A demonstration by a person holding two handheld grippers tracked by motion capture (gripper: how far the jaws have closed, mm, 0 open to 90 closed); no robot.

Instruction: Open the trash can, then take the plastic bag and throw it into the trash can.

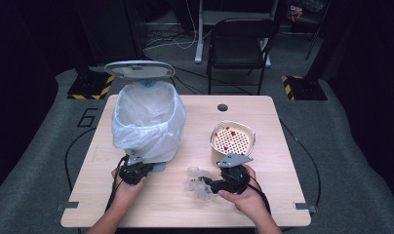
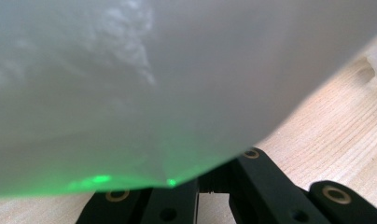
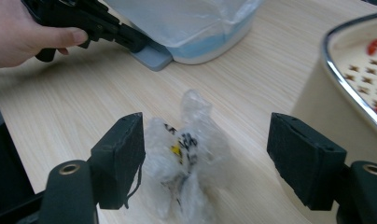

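A pedal bin with a white liner stands at the table's left, its grey lid raised. My left gripper is shut, its jaws together at the bin's foot. In the right gripper view its tip rests on the grey-blue pedal. My right gripper is open and points left. A crumpled clear plastic wrapper with black and yellow print lies on the table between its pads, which do not press on it.
A cream pot with a perforated insert and red bits stands just behind my right hand, close to the right jaw. The wooden table has a cable hole at the back. A black chair stands beyond.
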